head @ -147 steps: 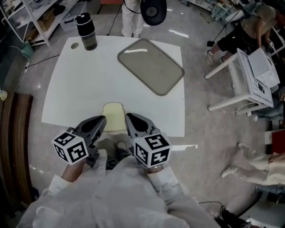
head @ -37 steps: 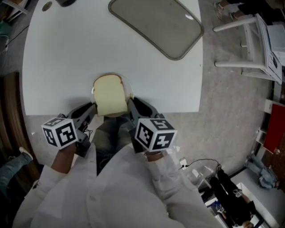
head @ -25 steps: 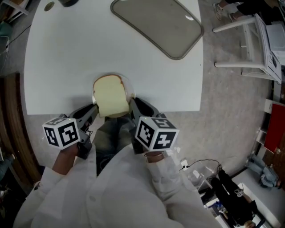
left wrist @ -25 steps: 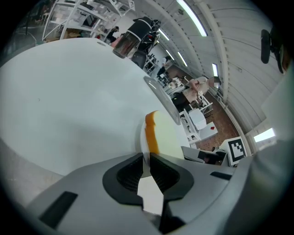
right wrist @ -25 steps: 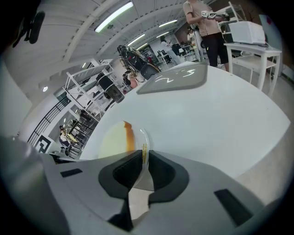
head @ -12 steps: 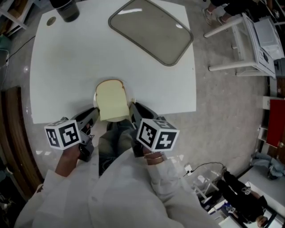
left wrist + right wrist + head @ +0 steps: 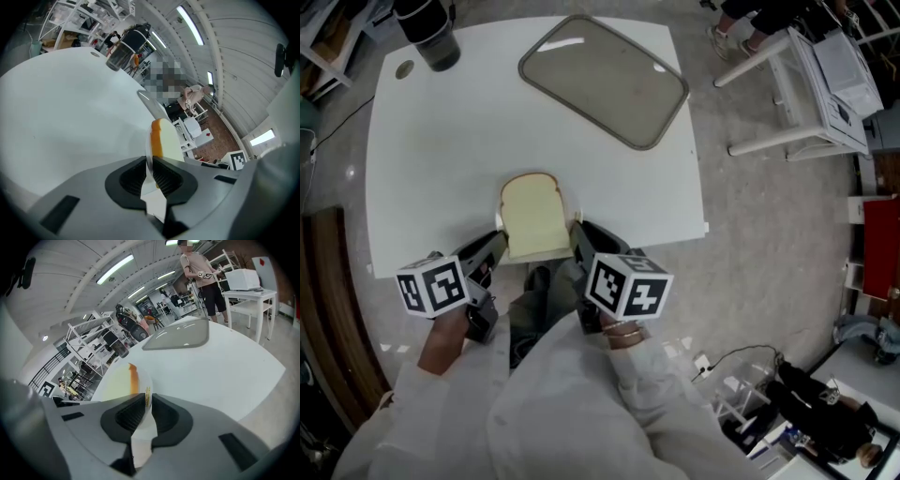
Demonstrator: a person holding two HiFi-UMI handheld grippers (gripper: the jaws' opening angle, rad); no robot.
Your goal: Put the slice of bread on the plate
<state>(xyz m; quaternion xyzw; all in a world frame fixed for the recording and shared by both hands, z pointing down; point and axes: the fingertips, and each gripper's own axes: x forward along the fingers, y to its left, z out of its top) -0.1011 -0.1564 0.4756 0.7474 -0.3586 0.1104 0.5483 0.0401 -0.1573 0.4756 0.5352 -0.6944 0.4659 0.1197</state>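
Left gripper [image 7: 498,242]: its fingers are closing down on the thin white rim of the plate [image 7: 573,202], pinching it at the plate's left side; the left gripper view is showing the rim running straight between the pads.
Right gripper [image 7: 577,231]: its fingers are likewise clamping the rim, at the plate's right side.
Slice of bread [image 7: 532,217]: it is lying flat on the plate, in the lower middle of the head view, directly between the two sets of fingers.
Long axis: it is running from the bottom of the frame toward the top, with the rounded crust end pointing away from the person.
Nearer hand: neither; the grippers are flanking the slice evenly, one on each side.
Plate and surface [image 7: 487,122]: the plate is sitting at the near edge of the white surface, and its near part is seeming to overhang; whether it is resting or lifted cannot be told.
Task, as a judgement: the bread is already looking placed.
Farther off: a grey tray [image 7: 602,80] is lying in the upper middle, and a dark tumbler [image 7: 427,33] is standing at the upper left, both well apart from the plate.
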